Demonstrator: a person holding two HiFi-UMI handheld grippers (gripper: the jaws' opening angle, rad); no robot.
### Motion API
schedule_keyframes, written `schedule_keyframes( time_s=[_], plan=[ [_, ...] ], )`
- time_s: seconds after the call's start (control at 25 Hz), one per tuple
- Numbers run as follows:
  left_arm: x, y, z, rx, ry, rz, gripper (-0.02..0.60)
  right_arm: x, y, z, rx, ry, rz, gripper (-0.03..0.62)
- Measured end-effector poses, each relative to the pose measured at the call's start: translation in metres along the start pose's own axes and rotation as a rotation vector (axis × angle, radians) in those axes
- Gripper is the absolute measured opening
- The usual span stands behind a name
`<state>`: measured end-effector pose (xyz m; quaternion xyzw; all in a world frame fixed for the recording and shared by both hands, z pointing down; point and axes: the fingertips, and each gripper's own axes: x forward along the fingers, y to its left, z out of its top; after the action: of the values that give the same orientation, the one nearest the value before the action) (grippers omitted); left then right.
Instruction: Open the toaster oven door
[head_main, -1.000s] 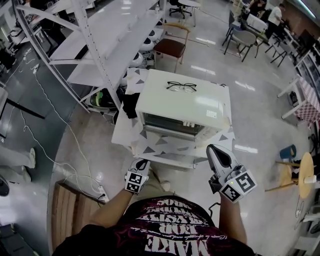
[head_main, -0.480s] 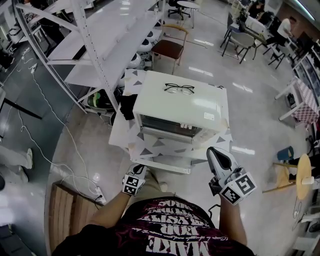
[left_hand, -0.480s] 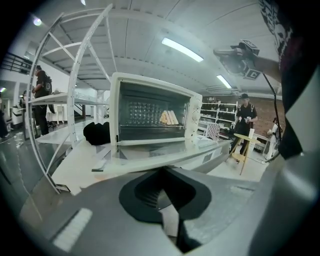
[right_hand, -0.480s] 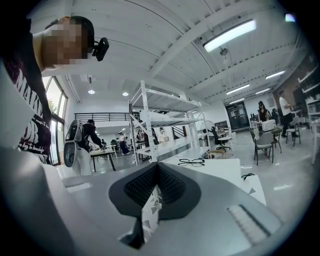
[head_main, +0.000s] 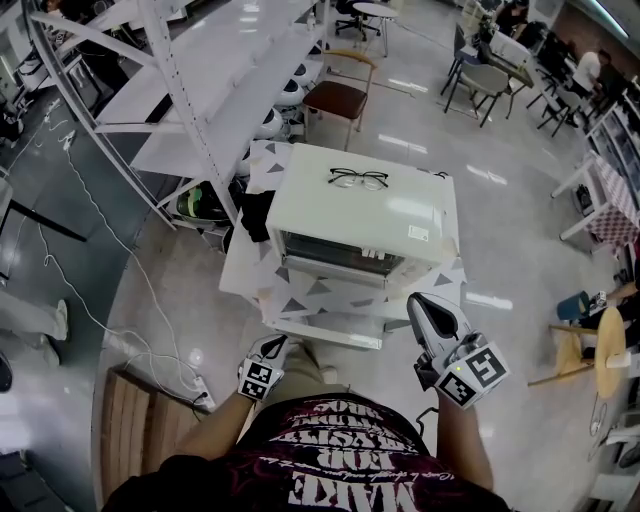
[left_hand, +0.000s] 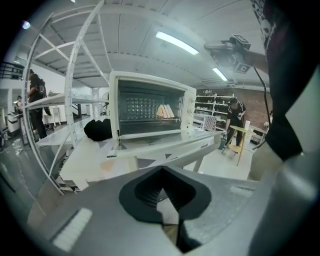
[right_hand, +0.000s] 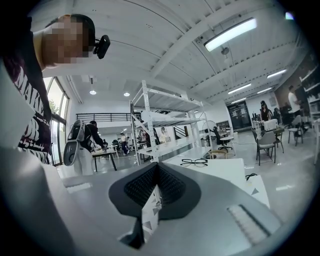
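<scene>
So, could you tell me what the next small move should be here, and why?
Probably bring the left gripper forward, opening its tongs, to the top edge of the toaster oven door. The door looks shut, while this gripper and the right gripper hang back by the person's body, tongs closed on nothing.

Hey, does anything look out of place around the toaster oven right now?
A pair of eyeglasses lies on top of the toaster oven, toward its back edge. That is an odd spot, since an oven's top may get hot in use. A black bundle also sits beside the oven.
</scene>
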<state>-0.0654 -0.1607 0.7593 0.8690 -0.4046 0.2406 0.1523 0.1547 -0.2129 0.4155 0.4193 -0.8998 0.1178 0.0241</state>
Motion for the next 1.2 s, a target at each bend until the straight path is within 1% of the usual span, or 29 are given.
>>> schedule_keyframes(
  time_s=[0.08, 0.16, 0.32, 0.44, 0.52, 0.68, 0.8, 0.96, 1.2],
  plan=[
    [-0.011, 0.002, 0.008, -0.001, -0.014, 0.001, 0.000, 0.001, 0.000, 0.000, 0.000, -0.004, -0.004, 0.026],
    [-0.021, 0.006, 0.020, 0.014, -0.033, 0.010, 0.000, 0.002, -0.001, 0.000, 0.005, -0.012, -0.005, 0.026],
    [-0.030, 0.016, 0.056, 0.032, -0.074, 0.036, 0.000, 0.005, -0.001, -0.005, 0.025, -0.023, -0.008, 0.026],
    [-0.033, 0.020, 0.092, 0.046, -0.129, 0.040, 0.000, 0.007, 0.000, -0.008, 0.029, -0.034, -0.014, 0.026],
    [-0.036, 0.021, 0.120, 0.060, -0.171, 0.039, 0.000, 0.008, 0.000, -0.009, 0.019, -0.036, -0.023, 0.026],
    [-0.047, 0.021, 0.181, 0.061, -0.243, 0.030, 0.000, 0.011, -0.002, -0.007, -0.002, -0.042, -0.036, 0.026],
    [-0.055, 0.021, 0.218, 0.079, -0.301, 0.029, 0.000, 0.014, 0.000, -0.006, -0.015, -0.044, -0.033, 0.026],
    [-0.066, 0.025, 0.262, 0.071, -0.348, 0.054, 0.000, 0.019, 0.002, -0.002, -0.035, -0.048, -0.031, 0.026],
    [-0.083, 0.027, 0.311, 0.076, -0.418, 0.067, 0.000, 0.024, 0.000, 0.009, -0.048, -0.067, -0.034, 0.026]
  ],
)
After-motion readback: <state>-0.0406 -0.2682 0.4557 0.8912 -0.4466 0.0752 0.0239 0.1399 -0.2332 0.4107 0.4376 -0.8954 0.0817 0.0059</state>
